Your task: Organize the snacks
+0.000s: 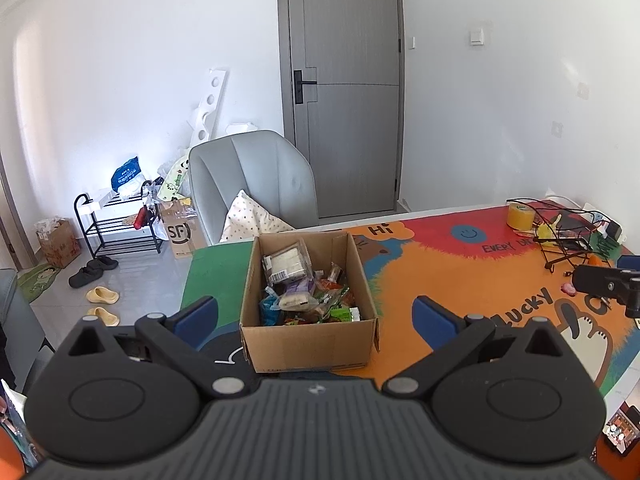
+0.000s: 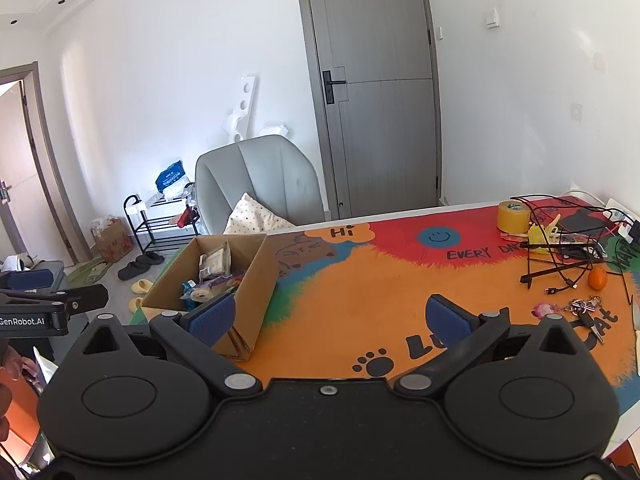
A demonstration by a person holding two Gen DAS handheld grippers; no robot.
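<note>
Though unseen leftward, orange (image 2: 597, 278) rightward

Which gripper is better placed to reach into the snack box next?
Left. The left gripper is open and faces the cardboard box directly; the right gripper faces bare mat, with the box off to its left.

Right claw (image 2: 332, 318) gapes empty beside the snack-filled cardboard box (image 2: 256, 280).
</note>
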